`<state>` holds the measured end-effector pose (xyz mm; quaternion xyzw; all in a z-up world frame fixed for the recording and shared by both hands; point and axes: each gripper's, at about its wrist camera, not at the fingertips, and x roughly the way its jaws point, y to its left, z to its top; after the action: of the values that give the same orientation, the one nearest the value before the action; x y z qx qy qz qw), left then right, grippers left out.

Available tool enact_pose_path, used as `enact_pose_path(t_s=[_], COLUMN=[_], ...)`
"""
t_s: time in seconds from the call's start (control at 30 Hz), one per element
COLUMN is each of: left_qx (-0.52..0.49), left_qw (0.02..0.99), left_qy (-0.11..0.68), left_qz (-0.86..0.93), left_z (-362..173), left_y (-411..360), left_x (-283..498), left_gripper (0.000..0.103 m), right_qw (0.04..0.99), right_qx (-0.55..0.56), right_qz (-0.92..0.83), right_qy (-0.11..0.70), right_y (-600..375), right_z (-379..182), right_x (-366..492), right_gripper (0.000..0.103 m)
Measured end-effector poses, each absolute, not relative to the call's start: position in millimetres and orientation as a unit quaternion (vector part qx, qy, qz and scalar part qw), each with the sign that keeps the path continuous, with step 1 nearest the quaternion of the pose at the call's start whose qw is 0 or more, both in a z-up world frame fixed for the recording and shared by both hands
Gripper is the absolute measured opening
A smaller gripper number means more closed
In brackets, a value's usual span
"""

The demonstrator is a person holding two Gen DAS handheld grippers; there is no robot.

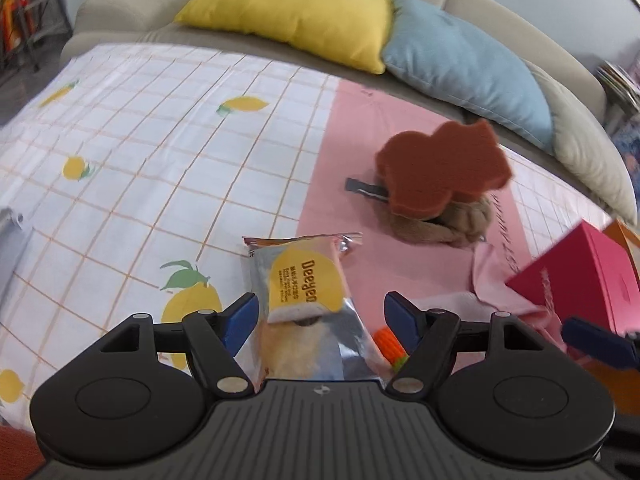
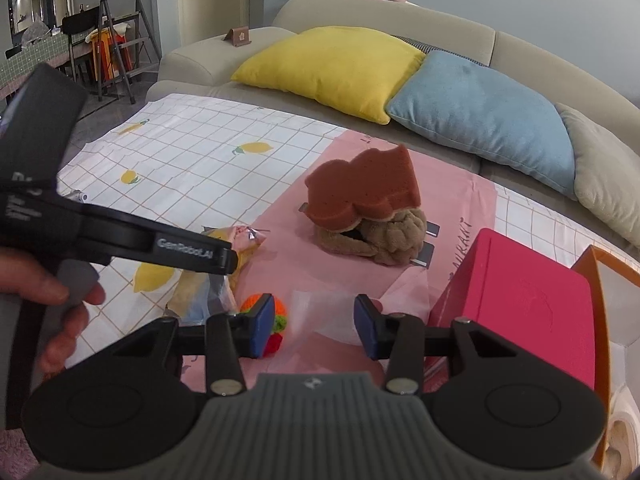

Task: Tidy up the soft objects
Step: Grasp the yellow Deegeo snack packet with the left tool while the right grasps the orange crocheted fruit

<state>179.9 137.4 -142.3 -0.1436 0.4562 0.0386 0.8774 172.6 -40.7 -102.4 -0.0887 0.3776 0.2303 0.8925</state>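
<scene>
Directly between the wide-spread jaws of the left gripper [image 1: 320, 316] lies a snack packet [image 1: 304, 300], untouched, on the lemon-print cloth [image 1: 160, 120] beside the pink sheet [image 1: 344, 152]. Right gripper [image 2: 316, 326] gapes half-wide, empty, a crocheted ball [image 2: 276, 320] behind its left finger.

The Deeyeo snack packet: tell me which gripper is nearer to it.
Left. The left gripper stands open straddling the snack packet. The right gripper is off to the packet's right, open over the pink cloth.
</scene>
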Motion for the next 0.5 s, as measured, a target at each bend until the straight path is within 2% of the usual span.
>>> enact_pose_path(t_s=[0.1, 0.27, 0.43, 0.5], left_qx=[-0.148, -0.133, -0.106, -0.103], left_qw=[0.874, 0.871, 0.878, 0.879], left_qy=[0.462, 0.471, 0.465, 0.464], left_qz=[0.043, 0.043, 0.037, 0.032], left_z=[-151.7, -164.6, -164.7, -164.4], left_y=[140.2, 139.7, 139.4, 140.5], left_x=[188.2, 194.6, 191.3, 188.8], left_gripper=[0.081, 0.071, 0.048, 0.045], right_qw=[0.889, 0.884, 0.879, 0.877], right_qx=[-0.089, -0.097, -0.102, -0.102], right_qz=[0.232, 0.235, 0.239, 0.242], right_qy=[0.384, 0.393, 0.4, 0.402], right_y=[-37.7, -29.3, -21.4, -18.8], right_z=[-105.2, -111.3, -117.2, -119.2], right_x=[177.8, 184.1, 187.4, 189.1], right_gripper=[0.044, 0.044, 0.044, 0.044])
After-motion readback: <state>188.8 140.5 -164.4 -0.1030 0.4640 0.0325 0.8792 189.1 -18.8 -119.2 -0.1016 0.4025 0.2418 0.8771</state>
